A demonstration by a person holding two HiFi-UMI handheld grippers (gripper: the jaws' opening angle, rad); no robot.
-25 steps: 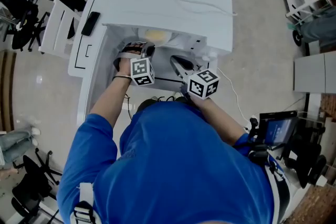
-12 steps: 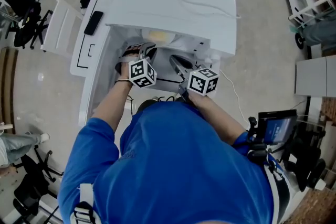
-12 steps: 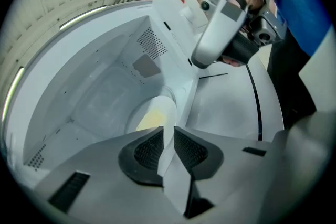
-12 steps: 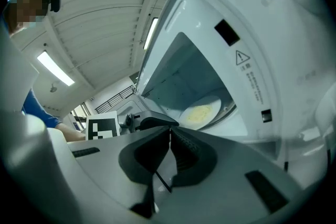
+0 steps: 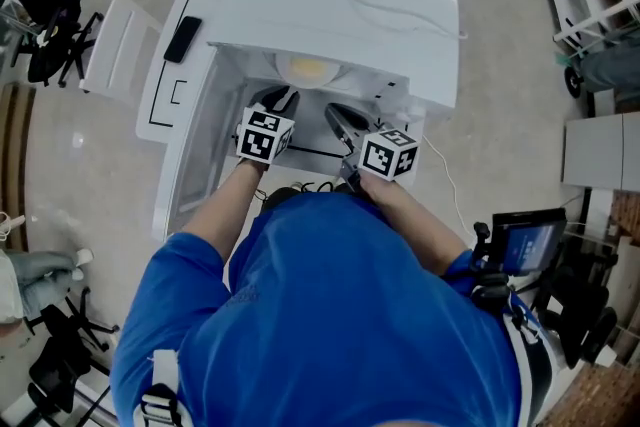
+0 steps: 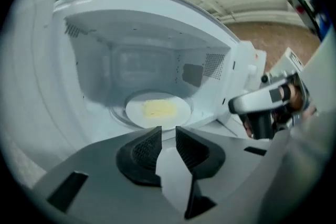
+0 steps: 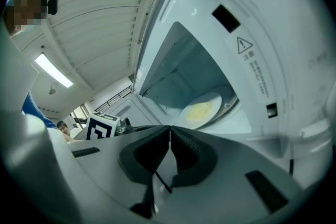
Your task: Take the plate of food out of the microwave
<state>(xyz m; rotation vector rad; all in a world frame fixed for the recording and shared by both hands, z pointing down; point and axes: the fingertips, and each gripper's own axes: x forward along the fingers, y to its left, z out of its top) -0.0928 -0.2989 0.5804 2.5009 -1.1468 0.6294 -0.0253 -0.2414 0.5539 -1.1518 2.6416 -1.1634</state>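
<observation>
At the open microwave (image 5: 330, 5), the left gripper (image 6: 168, 136) was just opening its empty jaws; the right gripper (image 7: 169, 134) was closed, empty. The plate of food (image 6: 157, 110) inside, seemingly untouched, needed gripping next.

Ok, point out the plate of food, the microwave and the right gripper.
plate of food (image 6: 184, 110): left gripper view, bare white surface right of the food.
microwave (image 5: 340, 15): head view, its white top.
right gripper (image 7: 169, 131): right gripper view, where its two fingertips meet.

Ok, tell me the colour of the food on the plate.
The food is pale yellow; left gripper view.
</observation>
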